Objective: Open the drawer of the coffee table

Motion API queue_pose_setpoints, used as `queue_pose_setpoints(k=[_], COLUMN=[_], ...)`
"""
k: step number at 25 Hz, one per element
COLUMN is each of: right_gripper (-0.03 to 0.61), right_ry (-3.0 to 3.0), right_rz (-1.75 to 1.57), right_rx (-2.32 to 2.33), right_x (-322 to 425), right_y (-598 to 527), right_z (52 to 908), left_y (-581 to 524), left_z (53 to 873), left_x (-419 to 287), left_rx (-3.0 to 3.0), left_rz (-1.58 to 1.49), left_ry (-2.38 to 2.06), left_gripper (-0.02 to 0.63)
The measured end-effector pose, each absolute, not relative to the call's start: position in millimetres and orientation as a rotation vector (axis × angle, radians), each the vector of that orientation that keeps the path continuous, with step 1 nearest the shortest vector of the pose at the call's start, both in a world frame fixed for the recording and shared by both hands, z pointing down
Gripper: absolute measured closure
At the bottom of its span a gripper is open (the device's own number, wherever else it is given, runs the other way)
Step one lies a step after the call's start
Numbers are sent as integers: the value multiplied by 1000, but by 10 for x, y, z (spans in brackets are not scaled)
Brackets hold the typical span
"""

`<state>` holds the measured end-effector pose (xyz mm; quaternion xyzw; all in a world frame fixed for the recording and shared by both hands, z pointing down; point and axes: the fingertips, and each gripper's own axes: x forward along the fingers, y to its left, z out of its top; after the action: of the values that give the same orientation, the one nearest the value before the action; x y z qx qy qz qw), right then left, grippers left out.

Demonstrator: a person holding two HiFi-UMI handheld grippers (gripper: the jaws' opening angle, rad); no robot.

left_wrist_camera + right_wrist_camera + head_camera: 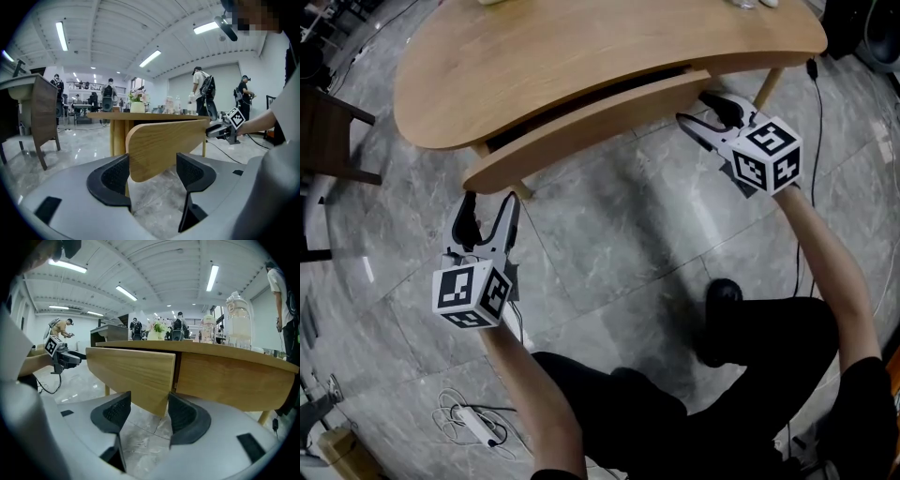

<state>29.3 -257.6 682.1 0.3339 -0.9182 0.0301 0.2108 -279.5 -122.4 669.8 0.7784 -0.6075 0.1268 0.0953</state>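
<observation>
drawer [600, 127] under tabletop [581, 56], power strip [474, 423] on floor [609, 244]

No words, numbers or brand names can be read anywhere. The only printed marks are black-and-white square patterns on the marker cube [472, 293] of the left gripper [491, 204] and the marker cube [766, 157] of the right gripper [694, 106].

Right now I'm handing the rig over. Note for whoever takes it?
Left gripper: open, straddling the left end of the drawer, not clamped.
Right gripper: open, at the drawer's right end, no firm grip visible.
Drawer: part way out from under the table top.
Done: opening started.
Left: probably close on both ends and pull it further out.
</observation>
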Motion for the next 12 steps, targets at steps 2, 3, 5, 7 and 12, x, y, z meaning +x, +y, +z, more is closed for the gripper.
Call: queue_pose_setpoints(k=[2, 3, 5, 7, 12], right_gripper=[343, 360, 393, 417, 448], right_ry=[-2540, -2535, -2529, -2522, -2525], right_rz=[78, 74, 68, 59, 55], right_rx=[923, 922, 912, 893, 876], right_x=[335, 359, 403, 444, 629], right_y=[-2543, -2533, -2513, -2478, -2231], right_z=[6820, 6818, 6815, 6816, 6894], left_y=[-1178, -1158, -1117, -1058, -795], left_z=[6704, 6703, 6694, 6692, 6768], left_x=[-2792, -2794, -2796, -2794, -2661], left_rx=[2314, 2316, 2315, 2310, 2333], left_rz=[402, 400, 365, 343, 359], left_ry=[-1833, -1853, -1865, -1862, -1844], left_gripper=[310, 322, 334, 347, 365])
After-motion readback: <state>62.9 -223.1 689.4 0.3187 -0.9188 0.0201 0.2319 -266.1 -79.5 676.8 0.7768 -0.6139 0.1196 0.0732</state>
